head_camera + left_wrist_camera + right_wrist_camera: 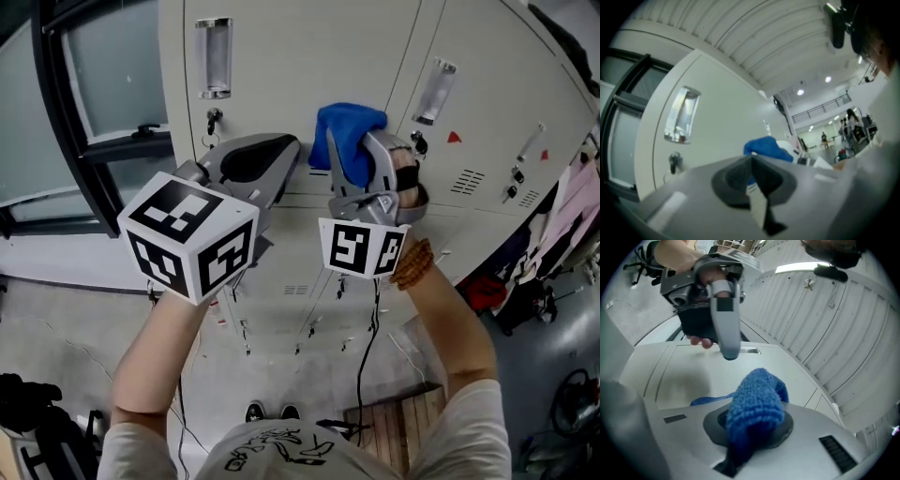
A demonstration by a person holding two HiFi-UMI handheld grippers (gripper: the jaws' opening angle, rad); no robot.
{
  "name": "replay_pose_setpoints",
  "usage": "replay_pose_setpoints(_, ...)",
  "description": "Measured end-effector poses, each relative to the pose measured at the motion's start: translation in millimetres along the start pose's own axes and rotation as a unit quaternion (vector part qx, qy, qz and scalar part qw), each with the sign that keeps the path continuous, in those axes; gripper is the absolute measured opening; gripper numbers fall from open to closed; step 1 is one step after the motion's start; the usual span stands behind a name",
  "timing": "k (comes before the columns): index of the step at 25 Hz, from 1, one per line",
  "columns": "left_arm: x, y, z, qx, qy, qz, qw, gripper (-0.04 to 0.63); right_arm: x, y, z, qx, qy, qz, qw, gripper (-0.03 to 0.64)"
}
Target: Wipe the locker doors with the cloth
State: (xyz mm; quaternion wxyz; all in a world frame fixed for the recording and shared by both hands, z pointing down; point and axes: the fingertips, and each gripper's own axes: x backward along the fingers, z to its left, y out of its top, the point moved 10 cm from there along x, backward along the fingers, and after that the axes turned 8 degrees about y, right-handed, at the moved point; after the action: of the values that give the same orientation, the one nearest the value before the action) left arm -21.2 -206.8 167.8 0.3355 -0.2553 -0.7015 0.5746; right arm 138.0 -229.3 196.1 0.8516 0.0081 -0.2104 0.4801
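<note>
The pale grey locker doors [300,66] fill the upper half of the head view. My right gripper [352,155] is shut on a bunched blue cloth [347,136], which it holds up close to the door by the seam between two lockers. In the right gripper view the cloth [757,404] bulges out from between the jaws toward the door [693,371]. My left gripper [277,155] hangs beside it to the left, shut with nothing in it. Past its closed tips [752,161] I see the cloth [766,147] and the door [726,122].
Recessed metal handles [214,56] [434,91] and a key lock [213,120] sit on the doors. A dark window frame [94,122] stands at left and hanging clothes [572,216] at right. A wooden pallet [398,422], cables and a black bag [37,422] lie on the floor.
</note>
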Motion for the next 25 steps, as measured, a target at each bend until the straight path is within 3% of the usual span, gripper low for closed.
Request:
replay_pose_setpoints(6, 0, 40, 14, -0.023, 0.002, -0.025, 0.9994, 0.002, -33, 15, -75, 0.01, -0.036, -0.015, 0.999, 0.032)
replay_pose_setpoints(17, 7, 103, 31, -0.052, 0.008, -0.073, 0.9959, 0.002, -89, 33, -215, -0.072, -0.087, -0.042, 0.993, 0.032)
replay_pose_setpoints(21, 13, 105, 39, -0.052, 0.014, -0.077, 0.9956, 0.002, -97, 39, -236, -0.107, -0.101, -0.045, 0.988, 0.032)
replay_pose_setpoints(25, 21, 97, 48, -0.043, 0.028, -0.08, 0.9954, 0.002, -93, 45, -214, -0.1, -0.103, -0.061, 0.988, 0.032)
